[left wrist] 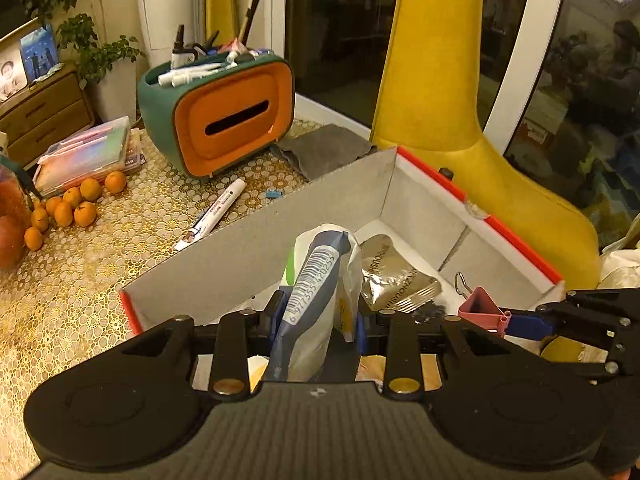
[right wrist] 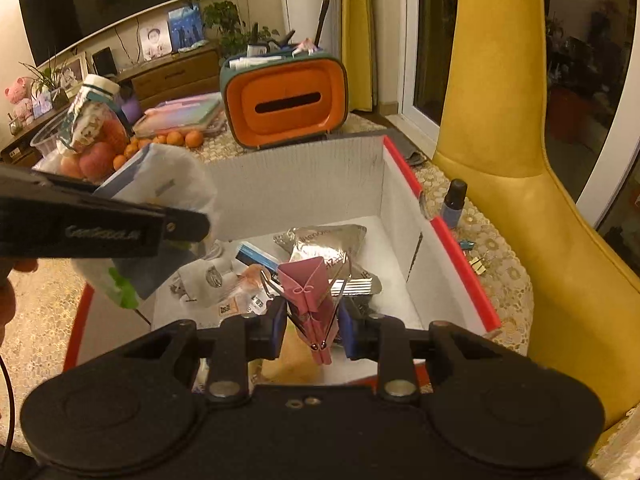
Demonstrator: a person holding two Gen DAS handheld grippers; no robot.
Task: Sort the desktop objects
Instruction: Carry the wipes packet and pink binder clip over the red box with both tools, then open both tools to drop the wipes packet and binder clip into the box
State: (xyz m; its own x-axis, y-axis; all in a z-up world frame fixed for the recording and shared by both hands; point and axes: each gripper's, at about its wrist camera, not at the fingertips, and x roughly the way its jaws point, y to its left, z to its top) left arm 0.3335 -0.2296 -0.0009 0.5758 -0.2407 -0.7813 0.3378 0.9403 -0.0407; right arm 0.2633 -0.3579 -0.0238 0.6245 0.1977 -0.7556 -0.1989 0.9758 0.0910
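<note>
The left claw (left wrist: 318, 322) points steeply downward, its blue pads pressed on a white-and-blue packet (left wrist: 316, 292) — jaws partly closed around it. The right claw (right wrist: 314, 330) tilts down at a similar angle beside it, jaws clamped on a pink binder clip (right wrist: 310, 292). In the right wrist view, fingers (right wrist: 10, 292) of the person's left hand show at the left edge

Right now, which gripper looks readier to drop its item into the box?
Probably the right gripper: its pink binder clip hangs over the red-edged cardboard box; the left gripper's white-and-blue packet is nearer the wall.
</note>
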